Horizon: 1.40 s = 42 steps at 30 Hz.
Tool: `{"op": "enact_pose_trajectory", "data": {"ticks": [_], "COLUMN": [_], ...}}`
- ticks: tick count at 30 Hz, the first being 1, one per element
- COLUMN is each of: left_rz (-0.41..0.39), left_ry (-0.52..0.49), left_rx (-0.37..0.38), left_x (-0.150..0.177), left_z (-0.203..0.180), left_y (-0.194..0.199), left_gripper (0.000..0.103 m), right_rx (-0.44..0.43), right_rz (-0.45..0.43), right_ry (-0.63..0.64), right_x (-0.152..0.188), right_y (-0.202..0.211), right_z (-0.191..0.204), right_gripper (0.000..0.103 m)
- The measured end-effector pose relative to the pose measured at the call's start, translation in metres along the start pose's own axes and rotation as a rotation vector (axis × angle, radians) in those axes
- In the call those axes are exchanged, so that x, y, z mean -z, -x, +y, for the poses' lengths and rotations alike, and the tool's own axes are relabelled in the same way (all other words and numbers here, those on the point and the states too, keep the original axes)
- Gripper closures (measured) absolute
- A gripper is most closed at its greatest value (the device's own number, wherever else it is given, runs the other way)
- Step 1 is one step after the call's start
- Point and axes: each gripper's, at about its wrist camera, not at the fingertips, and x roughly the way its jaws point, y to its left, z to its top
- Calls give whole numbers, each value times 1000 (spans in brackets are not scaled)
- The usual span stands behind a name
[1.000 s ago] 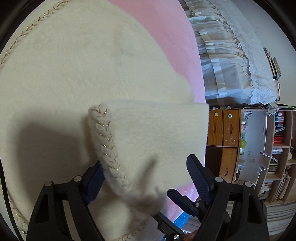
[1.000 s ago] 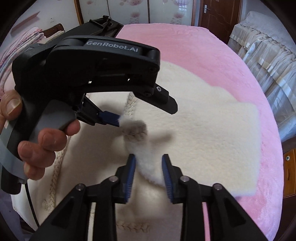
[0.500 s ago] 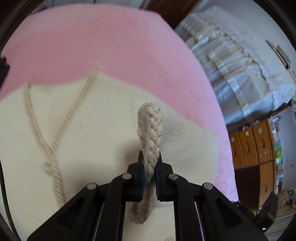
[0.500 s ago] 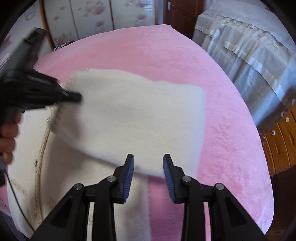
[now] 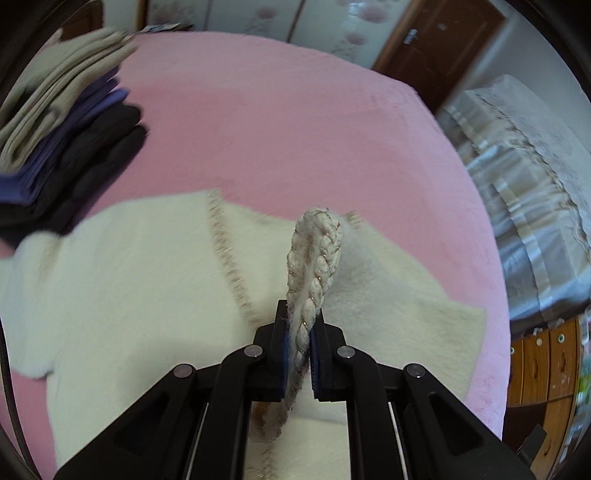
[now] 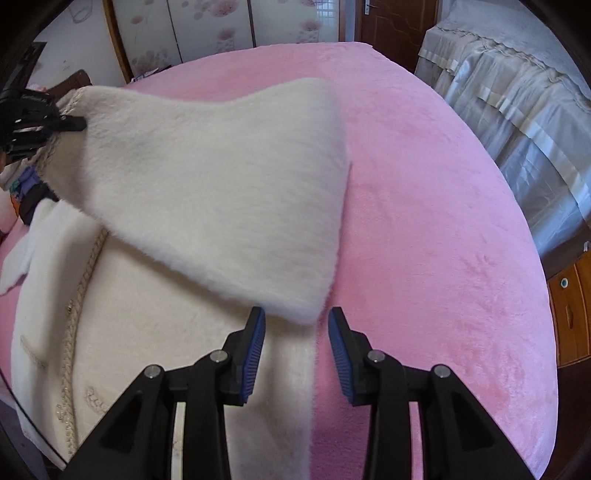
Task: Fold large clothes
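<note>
A cream fluffy garment [image 5: 129, 295] with braided gold-flecked trim lies spread on the pink bed cover [image 5: 277, 129]. My left gripper [image 5: 299, 332] is shut on the braided cuff [image 5: 314, 258] of the sleeve, which stands up between its blue pads. In the right wrist view the sleeve [image 6: 221, 177] hangs lifted and stretched from the left gripper [image 6: 70, 123] at the far left down to its lower corner. That corner hangs just ahead of my right gripper [image 6: 296, 325], whose jaws are opening with nothing pressed between them.
A stack of folded clothes [image 5: 62, 122], beige, purple and black, sits at the bed's back left. A second bed with a grey-white frilled cover [image 6: 517, 92] stands to the right. A wooden drawer unit [image 5: 546, 365] is low on the right; closet doors [image 6: 221, 29] behind.
My left gripper closed on the braided cuff and rose, pulling the sleeve up and to the left. The folded stack has come into its view. The right gripper's jaws have widened slightly.
</note>
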Motion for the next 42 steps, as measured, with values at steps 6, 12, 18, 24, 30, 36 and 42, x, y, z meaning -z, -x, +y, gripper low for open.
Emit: {"op": "enact_pose_trajectory", "data": {"ticks": [6, 12, 18, 24, 30, 36, 42], "left_rz": [28, 27, 25, 48, 39, 36, 56], "left_ry": [61, 96, 77, 108, 115, 157, 157], "left_rx": [-25, -9, 0, -1, -9, -35, -83], "left_x": [20, 27, 31, 30, 32, 39, 58], "left_z": [36, 48, 52, 65, 70, 85, 103], "left_y": [-5, -7, -11, -18, -22, -34, -64], "left_gripper": [96, 96, 96, 96, 96, 96, 96], "right_rx": [47, -49, -113, 15, 118, 122, 111], "right_rz": [-46, -18, 22, 68, -6, -95, -100], "right_ry": [40, 1, 15, 234, 251, 146, 51], "right_x": [-12, -24, -13, 2, -8, -16, -10], "right_y": [-15, -18, -10, -27, -45, -45, -43], "right_z": [10, 6, -5, 8, 24, 17, 6], "right_gripper": [68, 68, 67, 67, 67, 74, 82]}}
